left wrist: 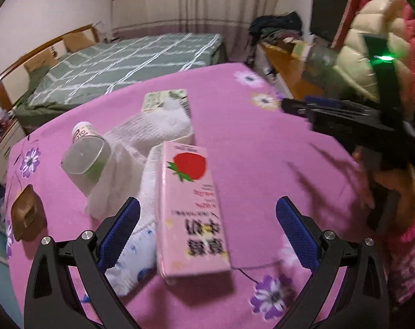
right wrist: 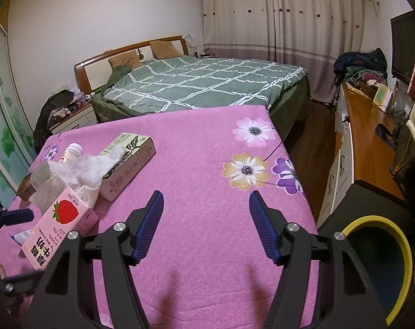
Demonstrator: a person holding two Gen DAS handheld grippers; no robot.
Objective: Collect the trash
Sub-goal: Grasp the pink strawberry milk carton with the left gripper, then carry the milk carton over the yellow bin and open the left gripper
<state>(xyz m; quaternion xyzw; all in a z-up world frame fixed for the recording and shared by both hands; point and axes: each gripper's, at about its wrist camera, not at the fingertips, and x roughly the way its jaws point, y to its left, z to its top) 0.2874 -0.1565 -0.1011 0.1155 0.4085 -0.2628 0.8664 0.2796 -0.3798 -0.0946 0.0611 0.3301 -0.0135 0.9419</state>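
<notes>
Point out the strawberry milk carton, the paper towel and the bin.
strawberry milk carton (left wrist: 192,208), left wrist view, top face.
paper towel (left wrist: 152,134), left wrist view, crumpled middle.
bin (right wrist: 382,220), right wrist view, yellow rim.

Dim indoor light — left view motion-blurred, both bent at edges.

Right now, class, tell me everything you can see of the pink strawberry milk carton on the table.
The pink strawberry milk carton is a tall rectangular box, apparently coated card, printed with a red strawberry with green leaves and dark Chinese characters. It lies flat on its side on the pink flowered tablecloth, its far end resting against the crumpled white paper towel; a white and blue wrapper lies along one side. It sits between the open fingers of the left hand-held gripper, which do not press it.
</notes>
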